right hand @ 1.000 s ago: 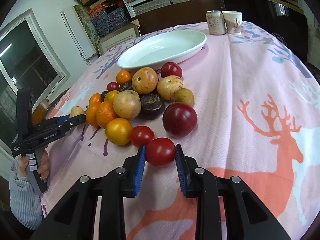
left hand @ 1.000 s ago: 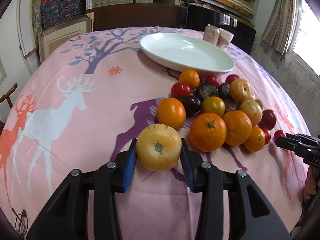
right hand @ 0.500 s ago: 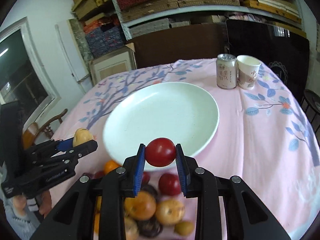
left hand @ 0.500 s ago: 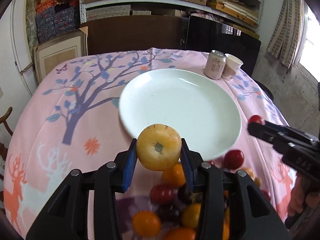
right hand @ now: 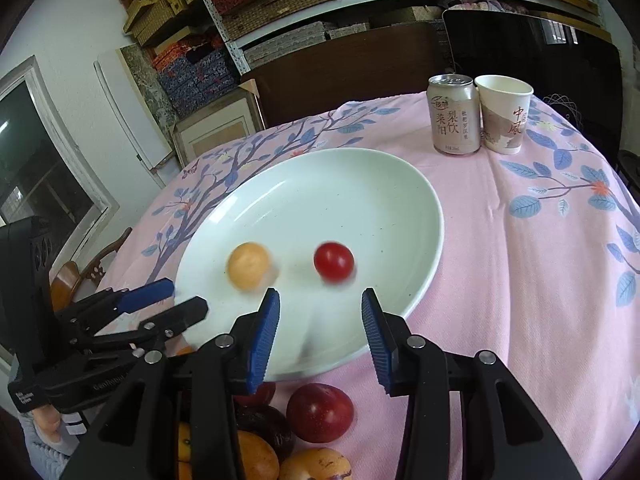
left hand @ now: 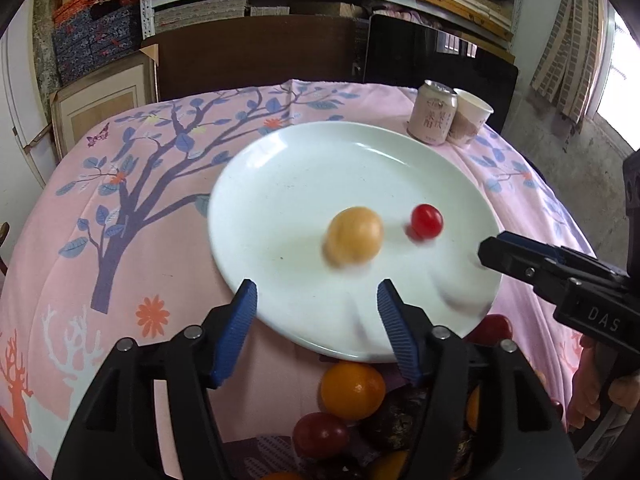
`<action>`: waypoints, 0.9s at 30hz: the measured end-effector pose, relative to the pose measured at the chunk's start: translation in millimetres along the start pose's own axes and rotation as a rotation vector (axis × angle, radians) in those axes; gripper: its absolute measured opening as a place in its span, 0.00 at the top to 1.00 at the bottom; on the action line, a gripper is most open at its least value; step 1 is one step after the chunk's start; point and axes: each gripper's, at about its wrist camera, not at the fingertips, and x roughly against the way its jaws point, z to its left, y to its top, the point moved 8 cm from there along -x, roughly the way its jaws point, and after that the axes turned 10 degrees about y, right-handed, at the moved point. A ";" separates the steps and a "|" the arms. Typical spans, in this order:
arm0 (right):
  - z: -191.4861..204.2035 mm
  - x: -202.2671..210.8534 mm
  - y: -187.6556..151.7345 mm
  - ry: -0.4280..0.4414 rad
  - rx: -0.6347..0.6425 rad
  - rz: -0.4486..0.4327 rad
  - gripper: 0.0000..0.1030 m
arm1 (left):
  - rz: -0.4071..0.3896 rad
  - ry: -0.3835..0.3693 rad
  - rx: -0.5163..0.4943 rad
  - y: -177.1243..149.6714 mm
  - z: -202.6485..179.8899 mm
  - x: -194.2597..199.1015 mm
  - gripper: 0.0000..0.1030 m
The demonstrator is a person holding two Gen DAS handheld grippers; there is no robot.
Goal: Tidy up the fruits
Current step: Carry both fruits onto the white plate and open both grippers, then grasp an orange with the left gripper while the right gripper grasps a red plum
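A white plate [left hand: 288, 184] [right hand: 384, 184] lies on the pink tablecloth. A yellow fruit [left hand: 354, 235] [right hand: 248, 265] and a small red fruit [left hand: 427, 221] [right hand: 333, 261] are on it, both blurred by motion. My left gripper [left hand: 317, 307] is open and empty over the plate's near rim, a little short of the yellow fruit. My right gripper [right hand: 320, 314] is open and empty over the near rim, just short of the red fruit. Each gripper also shows in the other's view, the right [left hand: 516, 256] and the left [right hand: 172, 300].
A pile of several orange, red and dark fruits [left hand: 352, 392] [right hand: 320, 412] lies on the cloth under the grippers, near the plate's front rim. A drink can [right hand: 454, 114] and a paper cup [right hand: 505, 119] stand behind the plate. Shelves and a dark chair are beyond the table.
Both grippers carried their fruits from the pile to above the plate, then opened. The yellow fruit and the red fruit have dropped onto the plate and are still moving.
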 end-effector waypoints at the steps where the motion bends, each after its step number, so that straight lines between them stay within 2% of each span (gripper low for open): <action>1: -0.4 2.2 -0.6 -0.003 -0.002 -0.007 0.56 | -0.002 -0.001 0.015 0.3 3.4 2.0 0.40; 3: -1.9 8.9 -2.4 -0.006 -0.010 -0.022 0.49 | -0.003 -0.005 0.045 -0.2 10.8 7.1 0.40; 7: 1.1 29.8 -3.6 -0.007 -0.009 -0.074 0.46 | -0.014 0.005 0.097 -7.7 29.5 24.6 0.36; 9: 3.1 41.1 -4.7 0.000 -0.013 -0.103 0.41 | -0.038 0.016 0.119 -15.4 40.1 38.9 0.33; 12: -2.2 57.0 -18.4 -0.019 -0.031 -0.129 0.34 | -0.058 0.056 0.143 -41.4 58.3 57.5 0.24; 18: -23.0 87.7 -50.9 -0.047 -0.117 -0.174 0.22 | -0.009 0.098 0.155 -98.0 74.4 67.6 0.23; 21: -32.6 98.8 -62.0 -0.055 -0.166 -0.202 0.21 | -0.010 0.073 0.136 -113.1 68.9 74.3 0.23; 23: -37.3 102.4 -65.5 -0.058 -0.182 -0.207 0.20 | -0.024 0.063 0.116 -118.1 62.4 78.5 0.18; 24: -39.2 102.6 -66.1 -0.058 -0.189 -0.208 0.20 | -0.027 0.071 0.100 -120.7 58.8 77.9 0.15; 27: -40.0 101.2 -66.0 -0.057 -0.190 -0.204 0.20 | -0.021 0.123 0.037 -124.3 50.0 71.2 0.15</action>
